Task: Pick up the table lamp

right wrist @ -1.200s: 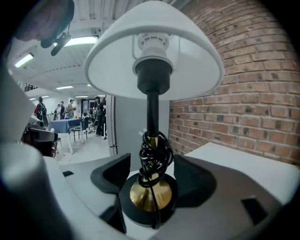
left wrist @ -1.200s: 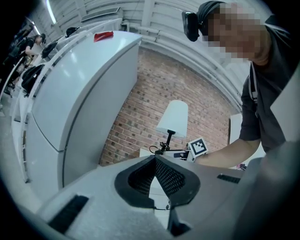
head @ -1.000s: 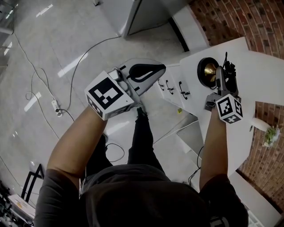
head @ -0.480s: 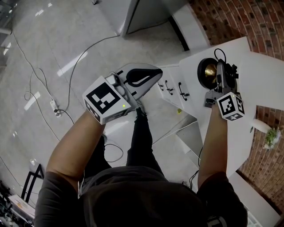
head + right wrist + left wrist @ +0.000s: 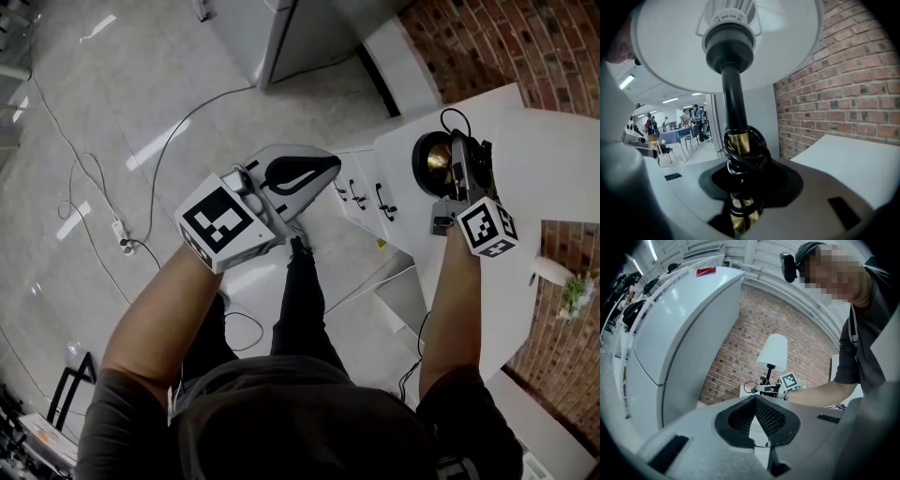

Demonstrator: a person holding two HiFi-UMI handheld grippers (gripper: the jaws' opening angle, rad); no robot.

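The table lamp (image 5: 434, 161) stands on a white table (image 5: 525, 141) at the right of the head view. In the left gripper view its white shade (image 5: 772, 350) shows against the brick wall. My right gripper (image 5: 461, 155) reaches in under the shade. Its jaws have just been closing with the lamp between them, and they now hold the black and gold stem (image 5: 733, 103) where the black cord (image 5: 746, 150) is wound round it; the right gripper (image 5: 740, 187) is shut on the stem. My left gripper (image 5: 298, 173) hangs over the floor, away from the lamp. This left gripper (image 5: 754, 398) is shut and holds nothing.
White drawers with black handles (image 5: 380, 192) sit below the tabletop. A tall white cabinet (image 5: 679, 333) stands to the left of the table. Cables (image 5: 159, 150) and a power strip (image 5: 120, 230) lie on the tiled floor. A small plant (image 5: 572, 286) sits at the far right by the brick wall (image 5: 506, 47).
The right gripper has edged in towards the lamp, and its jaws have drawn together on the stem. The left gripper has hardly moved.
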